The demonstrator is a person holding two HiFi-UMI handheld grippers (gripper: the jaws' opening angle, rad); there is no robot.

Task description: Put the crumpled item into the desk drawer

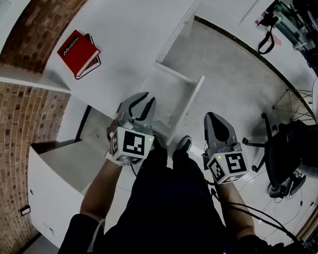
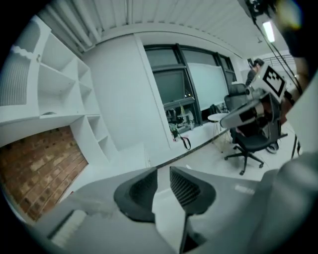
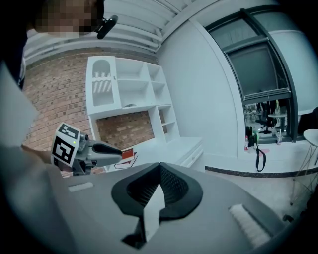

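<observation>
No crumpled item shows in any view. In the head view the white desk (image 1: 127,32) has one drawer (image 1: 187,107) pulled out, its white inside bare. My left gripper (image 1: 143,100) hovers over the drawer's near left corner. Its jaws stand a little apart with nothing between them, as the left gripper view (image 2: 161,171) also shows. My right gripper (image 1: 217,119) hangs to the right of the drawer, above the floor. Its tips meet in the right gripper view (image 3: 159,166) and hold nothing. Each gripper appears in the other's view: the right gripper (image 2: 251,104), the left gripper (image 3: 102,149).
A red book (image 1: 78,53) lies on the desk top at the left. Below the desk a white cabinet door (image 1: 51,198) stands open. A black office chair (image 1: 285,149) is at the right, a black strap (image 1: 266,40) on the floor behind. White wall shelves (image 3: 129,94) rise over the brick.
</observation>
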